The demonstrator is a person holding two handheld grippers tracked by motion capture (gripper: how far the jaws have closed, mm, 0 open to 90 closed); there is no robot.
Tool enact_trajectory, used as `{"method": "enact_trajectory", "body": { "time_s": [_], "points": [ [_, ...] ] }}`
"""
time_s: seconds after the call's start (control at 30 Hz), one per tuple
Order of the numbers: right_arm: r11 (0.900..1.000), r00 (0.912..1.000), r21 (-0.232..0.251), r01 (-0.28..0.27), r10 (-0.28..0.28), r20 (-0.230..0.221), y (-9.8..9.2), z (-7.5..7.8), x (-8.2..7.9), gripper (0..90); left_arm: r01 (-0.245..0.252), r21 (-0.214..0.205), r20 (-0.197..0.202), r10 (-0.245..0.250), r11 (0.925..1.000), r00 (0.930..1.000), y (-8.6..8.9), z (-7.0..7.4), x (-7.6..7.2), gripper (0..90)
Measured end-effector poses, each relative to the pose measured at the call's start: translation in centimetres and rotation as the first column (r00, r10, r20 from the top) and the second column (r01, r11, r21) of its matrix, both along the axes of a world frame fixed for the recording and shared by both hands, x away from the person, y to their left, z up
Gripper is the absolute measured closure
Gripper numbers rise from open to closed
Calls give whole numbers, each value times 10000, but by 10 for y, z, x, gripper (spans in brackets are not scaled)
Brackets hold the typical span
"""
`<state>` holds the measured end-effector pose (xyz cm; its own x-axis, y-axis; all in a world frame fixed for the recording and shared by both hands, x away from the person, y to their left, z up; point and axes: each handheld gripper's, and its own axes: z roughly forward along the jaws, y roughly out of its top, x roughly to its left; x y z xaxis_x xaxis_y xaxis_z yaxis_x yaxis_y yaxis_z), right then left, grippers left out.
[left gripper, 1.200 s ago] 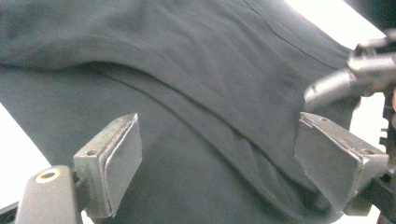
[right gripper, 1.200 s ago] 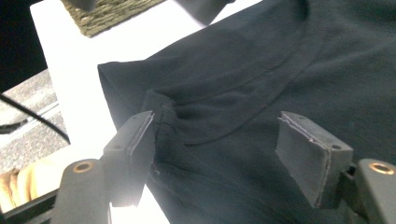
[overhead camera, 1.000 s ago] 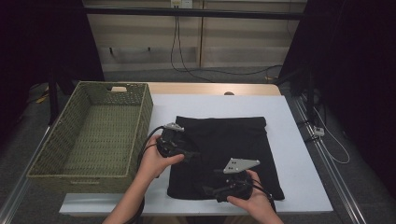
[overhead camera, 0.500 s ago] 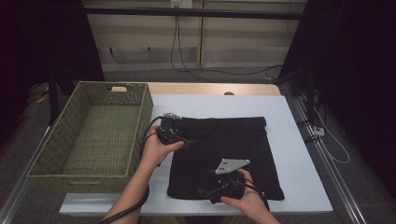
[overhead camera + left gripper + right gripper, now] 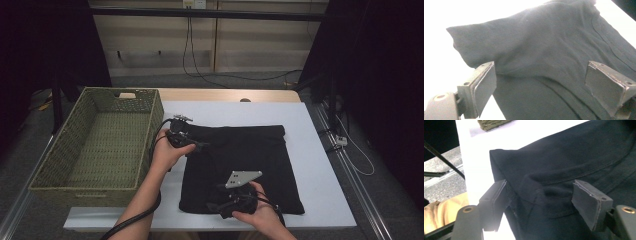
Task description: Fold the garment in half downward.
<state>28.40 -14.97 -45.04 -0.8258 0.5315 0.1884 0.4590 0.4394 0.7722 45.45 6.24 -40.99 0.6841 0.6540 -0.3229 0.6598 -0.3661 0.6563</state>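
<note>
My folded black cloth lies flat, soft knit, roughly square, long axis running away from me. My left gripper gapes wide over its far corner. My right gripper, jaws just closing, straddles a bunched near-edge fold without pinching.

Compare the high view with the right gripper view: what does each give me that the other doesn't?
High view alone: the whole green woven basket, the left gripper at the far left corner of the folded black cloth garment, the right gripper from outside, and the full white table.

Right gripper view alone: its jaws apart, straddling a raised fold at the garment's near left corner, the left pad against the edge, with stitched seams visible.

Both: the black garment, the white table and part of the basket.
</note>
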Motion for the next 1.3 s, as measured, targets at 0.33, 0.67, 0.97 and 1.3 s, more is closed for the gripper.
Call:
{"method": "enact_trajectory", "body": {
  "time_s": [0.33,0.67,0.97,1.3],
  "points": [
    [9973,9978,-364,-640,646,149,8,-2,-11,466,-101,78,-2,101,9999,9999,0,-1,1,107],
    [9894,9908,-1110,-931,1031,876,24,-6,-22,482,-459,131,127,457,9989,9989,4,4,9,109],
    [9878,9924,-1412,-655,793,946,24,-4,-19,641,-833,98,254,831,9965,9962,3,3,24,114],
    [9871,9937,-1600,-116,293,1086,24,-3,-16,839,-1151,11,239,1151,9934,9931,2,-6,46,106]
  ]
}}
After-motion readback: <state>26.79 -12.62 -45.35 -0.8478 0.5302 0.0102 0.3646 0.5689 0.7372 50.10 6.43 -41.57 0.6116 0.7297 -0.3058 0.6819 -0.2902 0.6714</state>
